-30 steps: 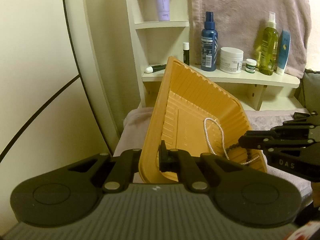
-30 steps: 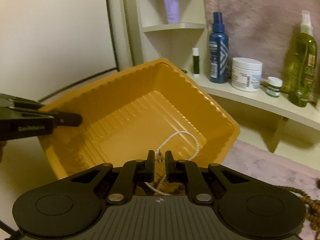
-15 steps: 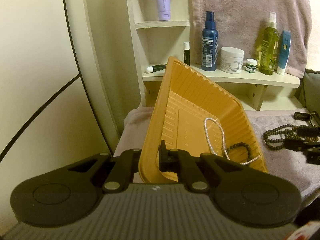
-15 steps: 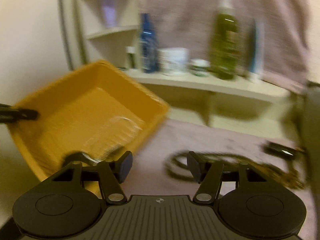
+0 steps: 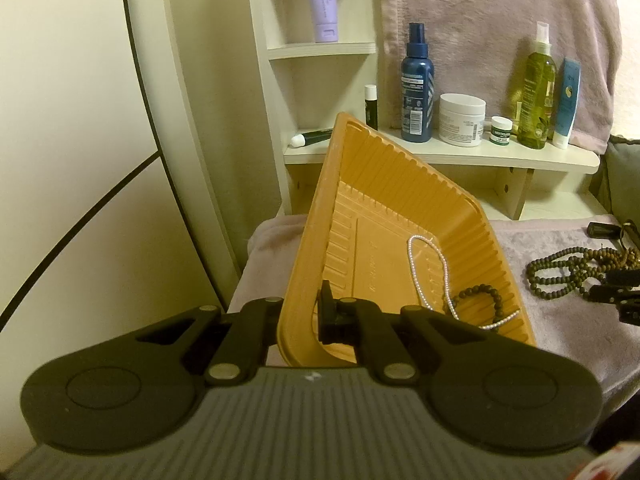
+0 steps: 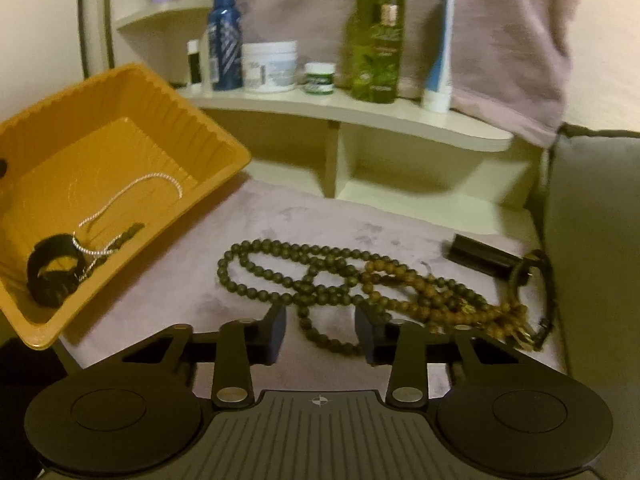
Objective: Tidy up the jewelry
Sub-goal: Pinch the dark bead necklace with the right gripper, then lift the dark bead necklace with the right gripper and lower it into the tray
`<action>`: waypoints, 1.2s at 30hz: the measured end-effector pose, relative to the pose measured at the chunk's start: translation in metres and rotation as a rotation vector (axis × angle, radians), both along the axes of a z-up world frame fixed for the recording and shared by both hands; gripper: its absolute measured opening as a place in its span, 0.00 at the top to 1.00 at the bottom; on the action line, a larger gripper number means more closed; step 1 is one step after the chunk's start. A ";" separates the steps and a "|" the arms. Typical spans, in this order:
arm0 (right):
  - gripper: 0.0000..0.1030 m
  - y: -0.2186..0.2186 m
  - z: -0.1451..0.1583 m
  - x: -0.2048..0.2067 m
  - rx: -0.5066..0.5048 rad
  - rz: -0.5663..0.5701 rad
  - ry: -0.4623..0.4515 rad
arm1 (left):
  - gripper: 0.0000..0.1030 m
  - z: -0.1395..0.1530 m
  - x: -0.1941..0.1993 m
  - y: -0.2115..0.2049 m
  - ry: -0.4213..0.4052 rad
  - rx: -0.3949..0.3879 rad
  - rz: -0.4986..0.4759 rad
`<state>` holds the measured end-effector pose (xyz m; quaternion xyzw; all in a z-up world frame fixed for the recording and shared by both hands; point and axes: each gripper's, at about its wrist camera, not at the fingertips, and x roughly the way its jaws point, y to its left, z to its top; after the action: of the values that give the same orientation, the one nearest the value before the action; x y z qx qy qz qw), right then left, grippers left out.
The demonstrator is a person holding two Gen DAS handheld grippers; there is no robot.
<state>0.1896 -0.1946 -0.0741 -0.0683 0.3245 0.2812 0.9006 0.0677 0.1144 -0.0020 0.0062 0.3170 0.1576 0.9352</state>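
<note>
- The left gripper [image 5: 304, 316] is clamped on the near wall of a ribbed orange plastic tray [image 5: 384, 184], which is tilted up on its side.
- Inside the tray, ahead and right of those fingers, lie a fine pearl strand [image 5: 428, 268] and a dark beaded bracelet [image 5: 480, 296].
- The right gripper [image 6: 320, 334] is closing, its pads not pressing anything; a strand of the dark round-bead necklace [image 6: 288, 276] lies between them on the soft mauve cloth [image 6: 320, 216], tangled with brown beads [image 6: 420, 288] to the right.

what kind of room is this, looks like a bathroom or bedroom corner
Probably a home vanity or dressing corner. A cream shelf unit holds toiletries: a blue spray bottle, a white jar, a green bottle. Bead necklaces lie on a mauve towel.
</note>
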 end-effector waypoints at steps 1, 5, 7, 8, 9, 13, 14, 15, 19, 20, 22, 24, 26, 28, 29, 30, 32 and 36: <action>0.67 0.003 -0.002 0.001 -0.002 0.009 0.003 | 0.95 0.000 0.000 0.000 0.000 -0.001 0.001; 0.76 0.016 -0.008 0.008 -0.017 0.028 0.013 | 0.95 0.000 0.000 0.000 0.002 -0.002 0.003; 0.80 0.020 -0.011 0.011 -0.024 0.027 0.020 | 0.95 0.000 -0.001 0.001 0.003 -0.002 0.003; 0.82 0.022 -0.013 0.012 -0.029 0.029 0.022 | 0.95 0.000 -0.001 0.001 0.003 -0.002 0.003; 0.86 0.023 -0.013 0.012 -0.032 0.028 0.017 | 0.95 0.000 -0.001 0.001 0.003 -0.003 0.003; 0.93 0.024 -0.008 0.010 -0.036 0.028 0.005 | 0.95 -0.001 -0.001 0.001 0.002 -0.005 0.004; 0.93 0.023 -0.004 0.009 -0.032 0.025 0.004 | 0.95 0.000 -0.001 0.001 0.002 -0.005 0.004; 0.93 0.021 0.001 0.008 -0.023 0.018 0.000 | 0.95 -0.001 -0.001 0.002 0.002 -0.005 0.005; 0.94 0.012 0.032 0.002 0.027 0.009 -0.035 | 0.95 -0.001 -0.001 0.002 0.002 -0.005 0.003; 0.94 0.010 0.042 0.001 0.039 0.009 -0.052 | 0.95 -0.001 -0.001 0.002 0.001 -0.005 0.003; 0.94 0.006 0.063 -0.001 0.060 0.014 -0.090 | 0.95 -0.001 -0.001 0.002 0.001 -0.004 0.003; 0.94 0.001 0.087 -0.002 0.093 0.020 -0.126 | 0.95 -0.001 -0.001 0.002 0.000 -0.005 0.003; 0.94 -0.002 0.109 -0.002 0.115 0.026 -0.165 | 0.95 -0.001 -0.001 0.002 0.000 -0.004 0.003; 0.94 -0.004 0.130 -0.003 0.141 0.035 -0.198 | 0.95 -0.001 -0.001 0.002 0.000 -0.006 0.002; 0.94 -0.005 0.141 -0.003 0.156 0.041 -0.215 | 0.95 -0.001 -0.001 0.002 0.000 -0.005 0.001; 0.94 -0.006 0.150 -0.004 0.163 0.047 -0.230 | 0.95 -0.001 -0.001 0.001 -0.001 -0.005 0.000; 0.94 -0.006 0.169 -0.004 0.173 0.062 -0.265 | 0.95 0.000 0.000 0.001 -0.001 -0.005 -0.001; 0.94 -0.004 0.199 -0.003 0.190 0.096 -0.311 | 0.95 0.000 0.000 0.002 -0.001 -0.008 -0.001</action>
<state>0.1869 -0.1981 0.1254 -0.0411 0.1495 0.3395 0.9278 0.0675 0.1164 -0.0024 0.0026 0.3171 0.1558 0.9355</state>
